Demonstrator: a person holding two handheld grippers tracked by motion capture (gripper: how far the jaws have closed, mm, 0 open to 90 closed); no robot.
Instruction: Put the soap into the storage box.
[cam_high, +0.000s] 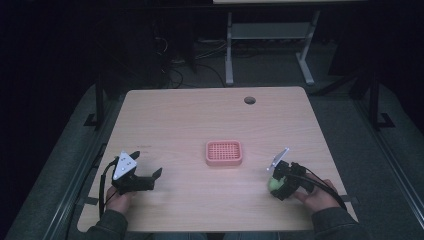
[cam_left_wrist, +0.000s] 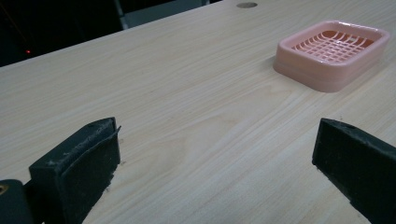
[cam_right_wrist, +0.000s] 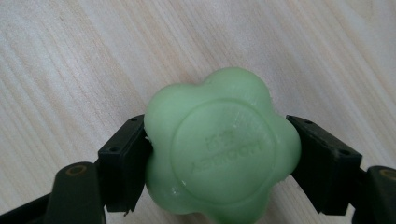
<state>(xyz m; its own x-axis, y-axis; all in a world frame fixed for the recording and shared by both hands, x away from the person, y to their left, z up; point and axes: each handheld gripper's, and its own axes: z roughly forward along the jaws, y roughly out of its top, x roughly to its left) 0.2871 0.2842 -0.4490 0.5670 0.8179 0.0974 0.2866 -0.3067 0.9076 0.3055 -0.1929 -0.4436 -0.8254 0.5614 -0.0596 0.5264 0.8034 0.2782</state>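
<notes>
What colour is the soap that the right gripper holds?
The soap is pale green, best seen in the right gripper view.

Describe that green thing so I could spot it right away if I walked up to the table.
Start at the pale wooden table and go to its near right corner. There the right gripper has its black fingers shut on a green flower-shaped bar of soap. It is the table's one green thing; the pink plastic soap dish sits apart at the middle.
</notes>
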